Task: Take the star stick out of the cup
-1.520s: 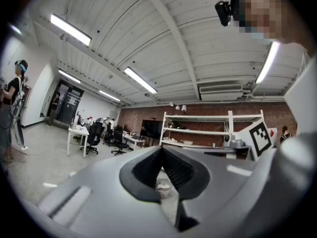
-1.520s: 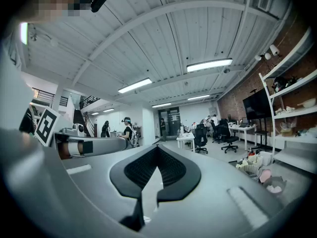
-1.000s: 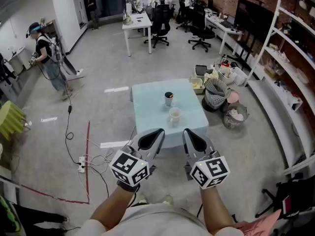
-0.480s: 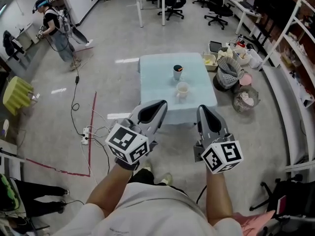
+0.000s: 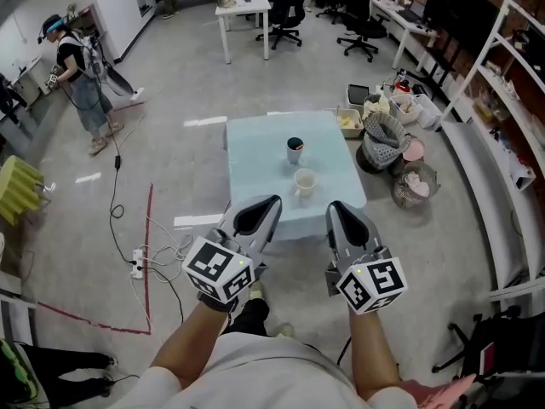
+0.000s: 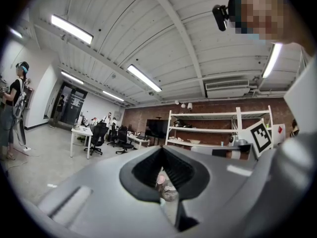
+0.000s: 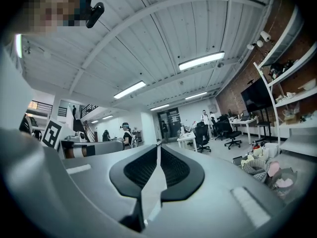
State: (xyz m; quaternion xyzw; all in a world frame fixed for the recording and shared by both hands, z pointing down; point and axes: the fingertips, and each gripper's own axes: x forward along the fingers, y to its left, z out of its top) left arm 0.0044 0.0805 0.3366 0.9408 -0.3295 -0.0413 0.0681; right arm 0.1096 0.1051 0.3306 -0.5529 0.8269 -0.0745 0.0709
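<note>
A small table under a light blue cloth (image 5: 255, 164) stands on the floor ahead of me. On it are a dark cup (image 5: 294, 150) with a small thing sticking out of its top, too small to make out, and nearer to me a white cup (image 5: 304, 181). Both grippers hover side by side short of the table's near edge, well apart from the cups. My left gripper (image 5: 259, 213) (image 6: 161, 150) is shut and empty. My right gripper (image 5: 342, 218) (image 7: 158, 148) is also shut, with nothing between its jaws.
Baskets and bins (image 5: 381, 154) crowd the floor right of the table, with a white shelf rack (image 5: 502, 92) beyond. A power strip and cables (image 5: 140, 267) and a red tape line (image 5: 148, 254) lie at the left. A person (image 5: 78, 83) stands far left. Desks and chairs (image 5: 281, 7) fill the back.
The view has swung about, so the table sits a little further left and up than half a second ago. Both grippers stay shut, side by side in front of me.
</note>
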